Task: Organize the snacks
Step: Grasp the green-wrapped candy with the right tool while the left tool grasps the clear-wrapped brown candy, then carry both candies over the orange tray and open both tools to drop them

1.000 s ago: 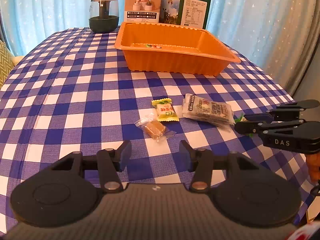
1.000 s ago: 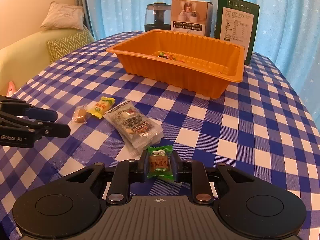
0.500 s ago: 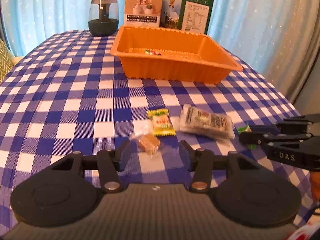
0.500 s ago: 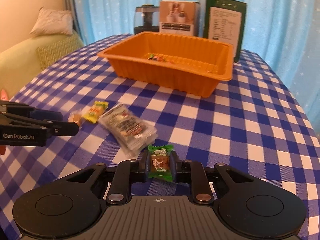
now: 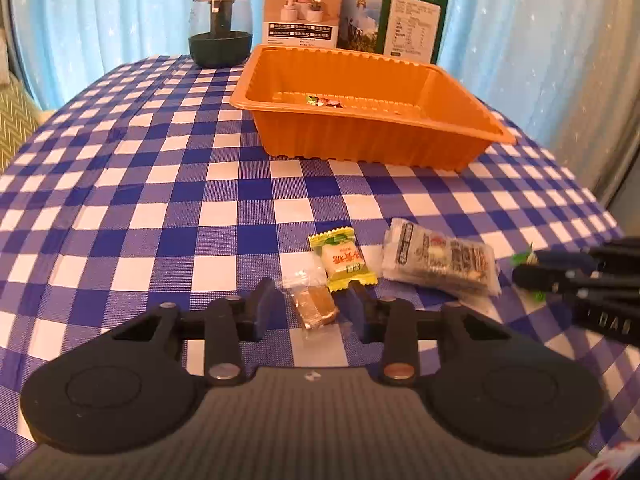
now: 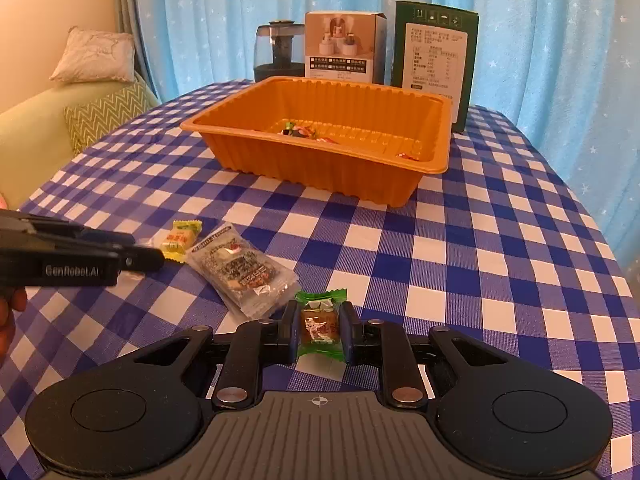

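My left gripper point(image 5: 310, 306) is open, its fingers on either side of a clear-wrapped brown candy point(image 5: 314, 304) lying on the checked cloth. A yellow candy point(image 5: 343, 262) and a clear pack of dark snacks point(image 5: 438, 262) lie just beyond it. My right gripper point(image 6: 319, 326) is shut on a green-wrapped candy point(image 6: 320, 324), held just above the cloth. The orange tray point(image 5: 372, 136) stands further back with a few candies inside. The left gripper also shows in the right wrist view point(image 6: 140, 254), and the right gripper shows in the left wrist view point(image 5: 536, 268).
A dark glass jar point(image 5: 220, 26) and two cartons point(image 5: 304, 12) point(image 5: 396, 20) stand behind the tray. A sofa with cushions point(image 6: 96, 116) is left of the table. Blue curtains hang behind. The table edge curves down on the right.
My left gripper has moved forward and down until its open fingers flank the brown candy. My right gripper, still holding the green candy, has lifted slightly.
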A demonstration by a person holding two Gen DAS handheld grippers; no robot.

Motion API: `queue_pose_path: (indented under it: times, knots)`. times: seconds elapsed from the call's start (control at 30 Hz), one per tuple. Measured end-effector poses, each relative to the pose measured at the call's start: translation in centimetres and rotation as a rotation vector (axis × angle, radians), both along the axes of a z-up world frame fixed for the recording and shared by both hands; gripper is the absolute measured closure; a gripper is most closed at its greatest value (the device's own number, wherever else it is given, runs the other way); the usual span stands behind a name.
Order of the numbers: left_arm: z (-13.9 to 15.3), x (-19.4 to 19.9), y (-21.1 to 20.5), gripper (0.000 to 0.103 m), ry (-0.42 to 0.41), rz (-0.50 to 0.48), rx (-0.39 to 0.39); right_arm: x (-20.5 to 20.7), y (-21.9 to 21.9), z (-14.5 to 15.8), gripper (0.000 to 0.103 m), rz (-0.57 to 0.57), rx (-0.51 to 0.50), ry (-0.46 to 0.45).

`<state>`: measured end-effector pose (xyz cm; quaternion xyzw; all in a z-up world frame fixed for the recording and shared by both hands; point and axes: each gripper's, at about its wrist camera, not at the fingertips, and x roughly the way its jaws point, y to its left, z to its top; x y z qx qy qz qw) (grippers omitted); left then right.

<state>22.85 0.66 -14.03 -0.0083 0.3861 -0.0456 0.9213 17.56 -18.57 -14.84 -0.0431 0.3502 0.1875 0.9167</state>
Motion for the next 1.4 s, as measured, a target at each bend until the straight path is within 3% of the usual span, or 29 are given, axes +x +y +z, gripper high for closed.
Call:
queue_pose_path:
  times: [0.13,0.3,1.07,1.4]
  knots:
    - [0.0,-0.4,-0.1,0.082,0.007,-0.015,0.032,0.0,-0.1,0.2,0.082,-0.007,0.006,-0.003]
    - [0.1,-0.5,-0.3,0.084,0.009,-0.027,0.051,0.0,0.0,0.5,0.082,-0.013,0.016,-0.006]
    - [3.9,-1.6,-0.6,0.084,-0.050,-0.051,0.017,0.4,2.0,4.7,0.082,-0.033,0.152,-0.042]
    - [7.2,0.9,-1.1,0.084,-0.122,-0.094,-0.001,2.4,1.6,7.5,0.082,-0.082,0.200,-0.086]
